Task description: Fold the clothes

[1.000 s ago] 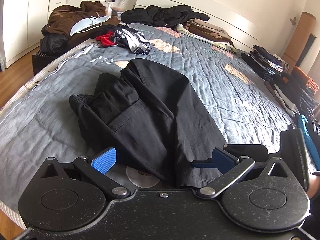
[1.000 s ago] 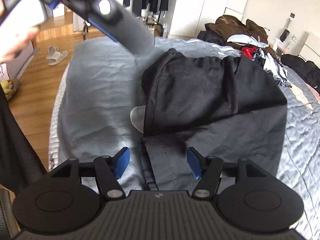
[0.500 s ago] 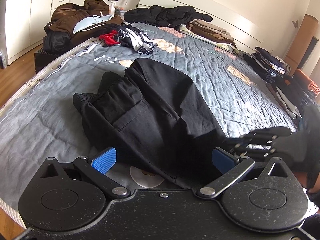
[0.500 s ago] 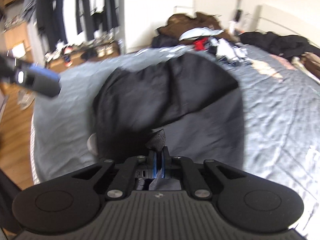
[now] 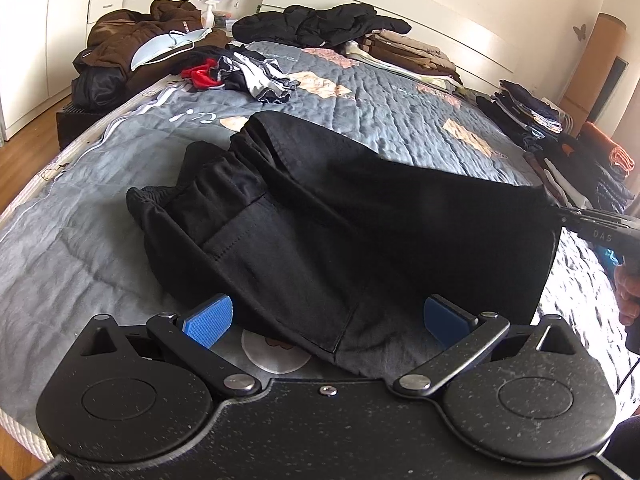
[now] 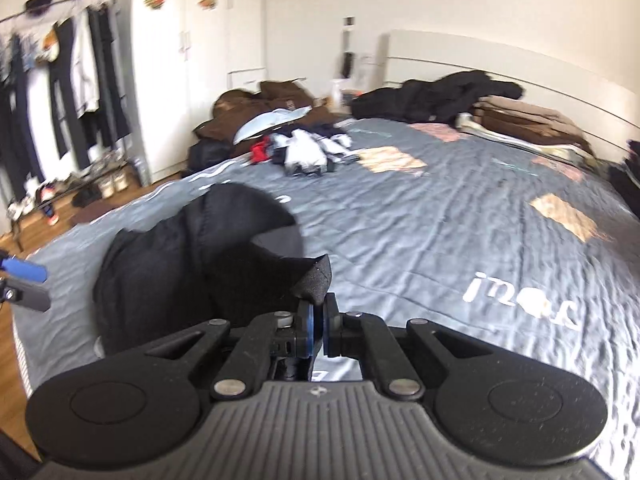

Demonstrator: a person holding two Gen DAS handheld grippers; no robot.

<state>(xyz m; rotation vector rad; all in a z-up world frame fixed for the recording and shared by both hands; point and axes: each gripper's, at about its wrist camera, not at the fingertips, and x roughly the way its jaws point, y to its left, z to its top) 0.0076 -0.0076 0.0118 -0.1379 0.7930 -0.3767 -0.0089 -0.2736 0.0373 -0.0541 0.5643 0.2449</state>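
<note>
A pair of black trousers (image 5: 320, 220) lies crumpled on the grey quilt (image 5: 400, 120), waistband to the left. My left gripper (image 5: 328, 318) hovers open over its near hem, blue pads (image 5: 208, 322) wide apart and gripping nothing. At the right edge of the left wrist view, my right gripper (image 5: 592, 224) holds one corner of the fabric lifted and stretched out to the right. In the right wrist view my right gripper (image 6: 319, 320) is shut on that black corner (image 6: 316, 280), with the trousers (image 6: 180, 264) trailing away to the left. The left gripper (image 6: 22, 280) shows at the far left edge.
A loose heap of small clothes (image 5: 240, 72) and a brown jacket (image 5: 132, 36) lie at the far left. A black jacket (image 5: 320, 24) and folded brown clothes (image 5: 408, 52) lie by the headboard. Folded stacks (image 5: 560, 140) line the right side. A clothes rack (image 6: 60, 80) stands over the wooden floor.
My right gripper went from open over the near hem to shut on a corner of the trousers, then rose and swung right, pulling the fabric taut. The left gripper stayed put.
</note>
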